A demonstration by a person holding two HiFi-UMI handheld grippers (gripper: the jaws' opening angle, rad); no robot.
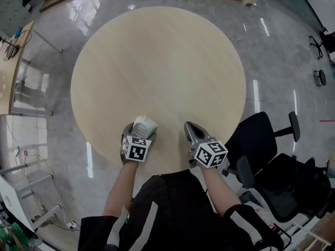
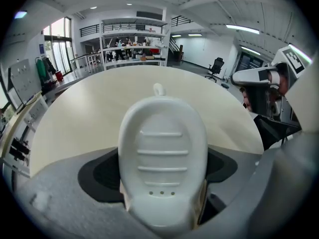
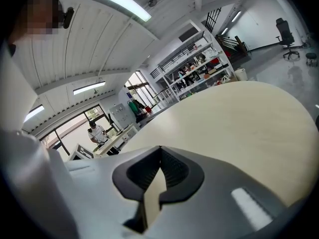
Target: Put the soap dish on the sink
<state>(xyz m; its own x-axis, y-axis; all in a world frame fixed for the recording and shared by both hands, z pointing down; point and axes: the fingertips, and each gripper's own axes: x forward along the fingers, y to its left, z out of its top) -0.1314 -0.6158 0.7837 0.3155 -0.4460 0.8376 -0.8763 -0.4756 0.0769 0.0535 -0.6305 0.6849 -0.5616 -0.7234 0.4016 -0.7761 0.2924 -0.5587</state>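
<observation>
Your left claw (image 1: pixel 140 132) is pinching the white soap dish (image 1: pixel 145 123) by its two sides. In the left gripper view the dish's ribbed hollow and three small drain holes face the camera, and its far end points out across the counter (image 1: pixel 157 61). From the head view the dish sits just inside the round counter's near edge; you cannot tell whether it touches the top.

Your right claw (image 1: pixel 191 130) is near the left one, over the same near edge. Its tips are pressed together with nothing between them.

Ahead of both claws the pale wood top spreads wide to its far rim. A black office chair (image 1: pixel 261 135) stands just beside the counter's edge at your right. Shiny floor (image 1: pixel 277 46) rings the counter, with a desk (image 1: pixel 10 72) well off to your left.
</observation>
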